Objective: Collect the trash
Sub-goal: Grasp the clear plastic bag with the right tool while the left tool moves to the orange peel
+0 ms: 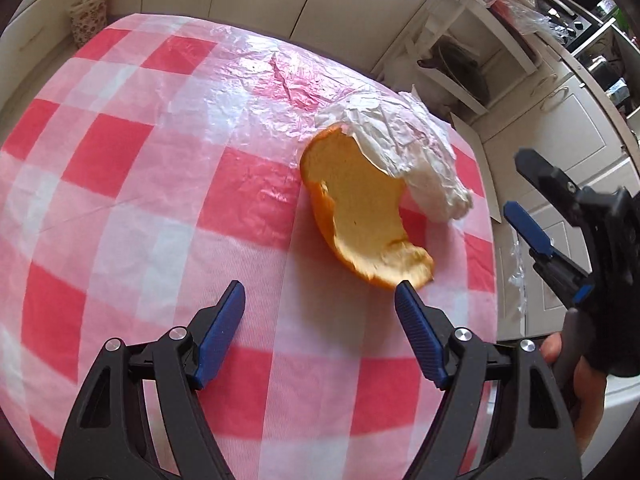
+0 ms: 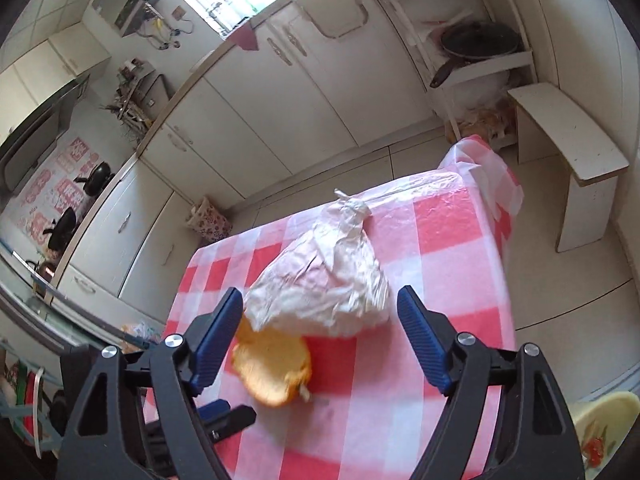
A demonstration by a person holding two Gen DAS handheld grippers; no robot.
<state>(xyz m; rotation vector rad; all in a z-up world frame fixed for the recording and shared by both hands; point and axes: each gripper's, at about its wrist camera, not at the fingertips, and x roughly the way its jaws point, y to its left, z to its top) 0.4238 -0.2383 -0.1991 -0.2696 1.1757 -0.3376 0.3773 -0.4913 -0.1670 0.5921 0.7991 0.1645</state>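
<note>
Seen from the left wrist: left gripper (image 1: pixel 320 294) spread wide above the red-and-white checked tablecloth (image 1: pixel 120 184), nothing between the blue pads and nothing held; orange peel (image 1: pixel 360 216) lying pale side up just ahead of the right-hand pad, tip almost at the pad but apparently not pressed by it; crumpled white plastic bag (image 1: pixel 404 148) resting partly over the far end of the peel, touching it; right gripper (image 1: pixel 524 196) reaching in from the table's edge side, also spread and empty, with part of the holding hand (image 1: pixel 576 372) below it; probably both tools opened in advance, so as to take the two pieces of trash together. Seen from the right wrist: right gripper (image 2: pixel 320 300) wide open, holding nothing, aimed at the bag (image 2: pixel 324 280), which lies between and beyond the two pads without clear contact; peel (image 2: pixel 274 364) nearer the camera, just beside the left pad and tucked under the bag's edge; part of the left gripper (image 2: pixel 228 420) low in the picture, jaws not readable there; both items near the table's middle, well apart from any bin; no bin recognisable in either view.
</note>
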